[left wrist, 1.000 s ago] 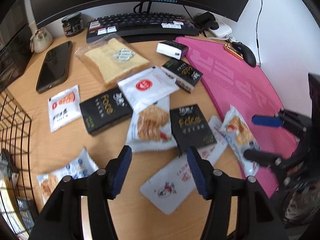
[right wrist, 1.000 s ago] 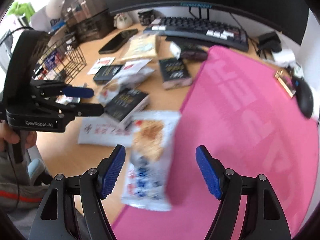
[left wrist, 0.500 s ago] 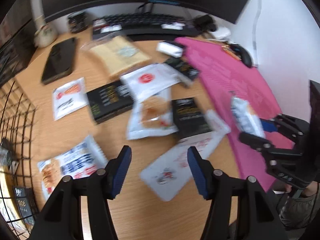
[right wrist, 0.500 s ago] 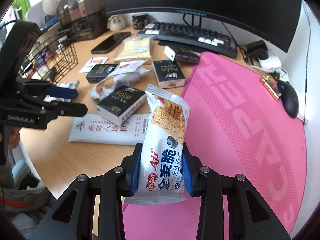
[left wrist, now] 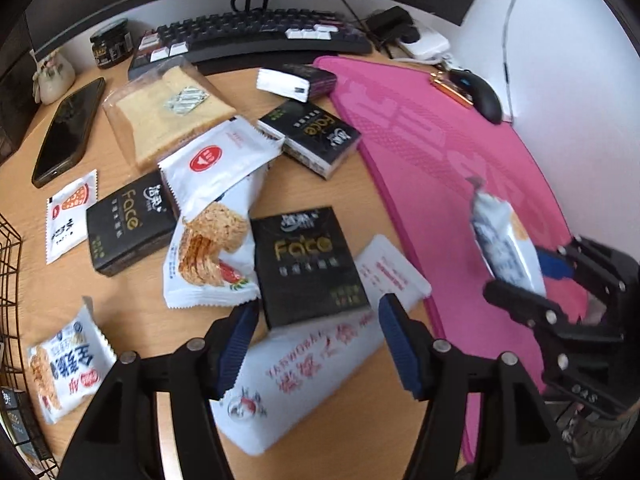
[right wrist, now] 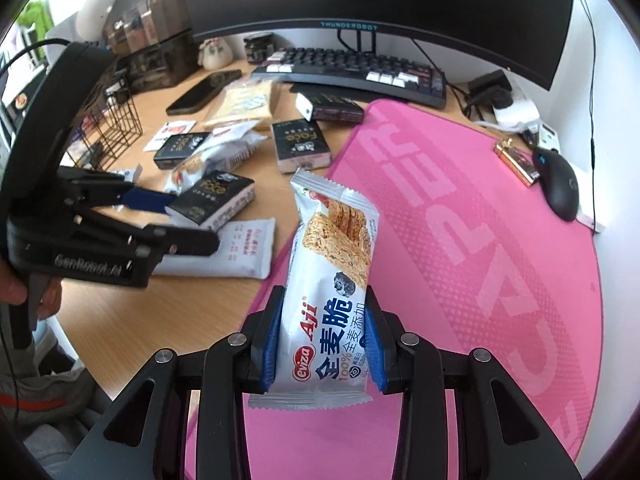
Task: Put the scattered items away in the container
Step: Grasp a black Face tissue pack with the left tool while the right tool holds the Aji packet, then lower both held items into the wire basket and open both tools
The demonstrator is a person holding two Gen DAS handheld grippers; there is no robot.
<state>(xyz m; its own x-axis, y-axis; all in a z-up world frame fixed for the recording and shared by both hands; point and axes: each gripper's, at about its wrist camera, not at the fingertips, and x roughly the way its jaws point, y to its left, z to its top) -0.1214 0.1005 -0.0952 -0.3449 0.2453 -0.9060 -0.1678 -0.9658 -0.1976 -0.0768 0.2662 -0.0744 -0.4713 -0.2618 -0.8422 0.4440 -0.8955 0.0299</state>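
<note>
Gripping the Aji cracker packet (right wrist: 334,280) upright above the pink mat (right wrist: 460,240), the right claw (right wrist: 322,344) was mid-transfer; the left claw (left wrist: 316,344) hung open over the desk's (left wrist: 132,288) near edge. Next, carry it to the wire basket (right wrist: 116,120) at the left edge.

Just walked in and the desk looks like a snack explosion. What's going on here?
A person with a gripper in each hand is tidying snacks into the wire basket. The right gripper is shut on a cracker packet, held upright above the pink mat. The left gripper is open and empty, over a white sachet and a black box. Most packets are on the desk.
</note>
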